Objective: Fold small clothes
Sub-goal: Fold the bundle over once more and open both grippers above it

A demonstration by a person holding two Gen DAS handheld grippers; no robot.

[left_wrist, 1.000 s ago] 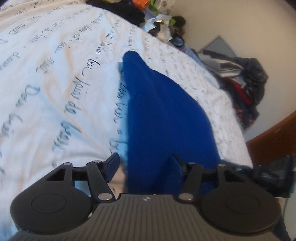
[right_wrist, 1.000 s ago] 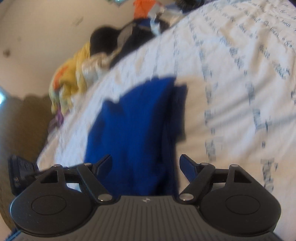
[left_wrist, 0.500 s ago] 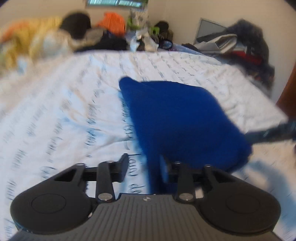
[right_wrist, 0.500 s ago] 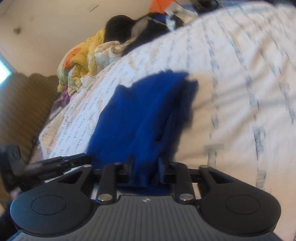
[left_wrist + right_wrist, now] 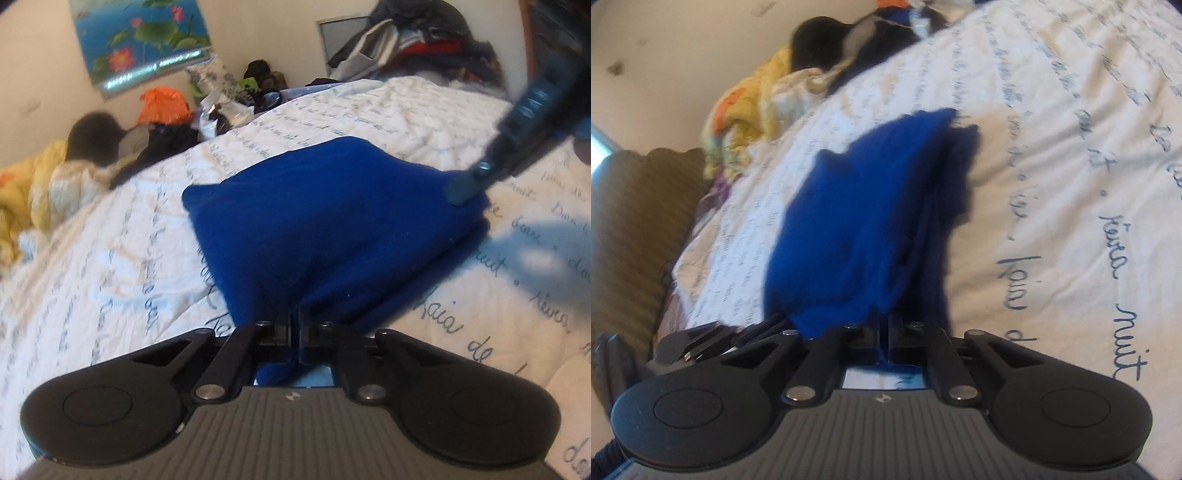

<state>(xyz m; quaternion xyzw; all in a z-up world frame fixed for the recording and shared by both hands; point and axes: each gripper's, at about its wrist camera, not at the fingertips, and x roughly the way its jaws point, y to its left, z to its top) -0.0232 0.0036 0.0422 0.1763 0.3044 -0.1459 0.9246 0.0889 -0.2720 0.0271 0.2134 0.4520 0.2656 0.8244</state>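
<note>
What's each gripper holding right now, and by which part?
Both hold the blue garment. The left gripper is closing on its near corner; the right gripper is shut on another corner at the same near edge.

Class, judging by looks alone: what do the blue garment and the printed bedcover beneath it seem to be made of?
Blue garment: probably a soft knit or fleece; matte, slightly fuzzy, and it folds in thick, rounded layers.
Bedcover: likely woven cotton; white, matte, finely creased, printed with dark cursive writing.
</note>
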